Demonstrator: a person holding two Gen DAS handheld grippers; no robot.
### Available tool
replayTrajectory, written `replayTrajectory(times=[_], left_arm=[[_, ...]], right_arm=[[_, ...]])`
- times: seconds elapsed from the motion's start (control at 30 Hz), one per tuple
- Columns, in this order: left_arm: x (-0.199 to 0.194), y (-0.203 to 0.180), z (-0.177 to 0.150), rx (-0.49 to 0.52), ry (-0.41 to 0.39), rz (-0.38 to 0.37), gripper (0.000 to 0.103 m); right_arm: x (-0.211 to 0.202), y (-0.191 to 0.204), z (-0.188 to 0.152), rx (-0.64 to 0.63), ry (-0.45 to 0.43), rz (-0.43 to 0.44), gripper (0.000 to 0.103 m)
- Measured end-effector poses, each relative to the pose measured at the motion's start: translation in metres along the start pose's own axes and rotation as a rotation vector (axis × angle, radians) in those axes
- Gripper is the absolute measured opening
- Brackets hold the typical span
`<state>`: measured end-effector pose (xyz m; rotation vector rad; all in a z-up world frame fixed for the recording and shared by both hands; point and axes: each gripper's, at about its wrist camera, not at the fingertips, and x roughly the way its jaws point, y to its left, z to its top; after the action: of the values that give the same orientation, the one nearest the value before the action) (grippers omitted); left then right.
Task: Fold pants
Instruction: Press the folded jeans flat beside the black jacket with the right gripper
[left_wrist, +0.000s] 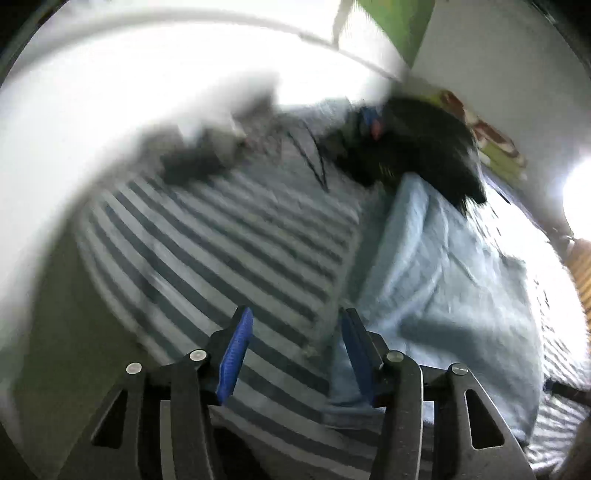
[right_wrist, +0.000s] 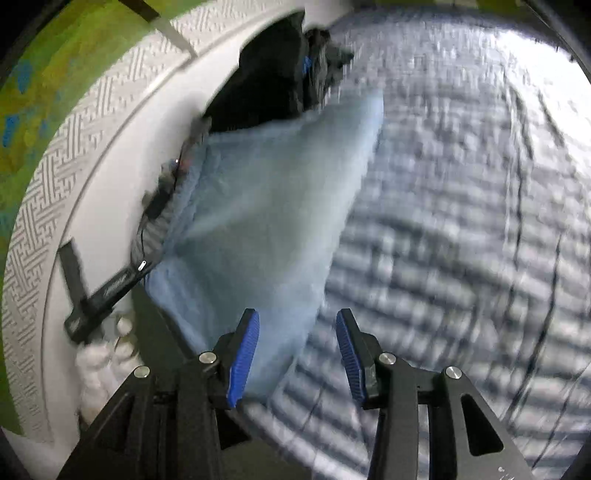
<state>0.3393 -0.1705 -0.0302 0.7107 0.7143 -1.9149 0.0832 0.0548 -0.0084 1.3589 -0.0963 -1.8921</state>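
Both wrist views look steeply down, fairly close, sharing the light-blue pants (left_wrist: 443, 266) and, seemingly, striped bedding (right_wrist: 461, 221).

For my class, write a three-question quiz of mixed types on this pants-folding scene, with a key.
1. True or false: the left gripper has cloth clamped between its fingers.
2. Multiple choice: the light blue pants lie on A) a bare wooden floor, B) a striped bedsheet, C) a metal tray.
3. Fill in: at the far end of the pants sits a pile of ____ coloured clothing.

Key
1. False: its fingers stand apart over the sheet with nothing between them; the right gripper is open too.
2. B
3. Black
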Motion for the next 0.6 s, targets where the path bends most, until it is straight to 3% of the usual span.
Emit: replayTrajectory(times=[0.13,0.23,0.3,0.37,0.5,0.6], left_arm=[[-0.019,-0.03,0.016,0.017,-0.056,-0.147,0.056],[-0.006,-0.073,0.027,0.11,-0.021,-0.228,0.057],[0.01,-0.099,0.041,0.171,-0.018,-0.226,0.057],[0.028,-0.114,0.058,0.207,-0.012,-0.205,0.067],[0.067,-0.122,0.087,0.15,-0.008,-0.17,0.07],[0.096,-0.119,0.091,0.144,0.066,-0.163,0.07]], right_arm=[[-0.004,0.002,0.047,-0.053,-0.144,-0.104,0.04],[0.022,-0.001,0.083,-0.083,-0.103,-0.126,0.04],[0.04,-0.004,0.099,-0.088,-0.087,-0.17,0.04],[0.057,-0.003,0.112,-0.104,-0.077,-0.182,0.04],[0.05,-0.013,0.114,-0.066,-0.109,-0.128,0.04],[0.034,-0.032,0.106,0.005,-0.131,-0.107,0.04]])
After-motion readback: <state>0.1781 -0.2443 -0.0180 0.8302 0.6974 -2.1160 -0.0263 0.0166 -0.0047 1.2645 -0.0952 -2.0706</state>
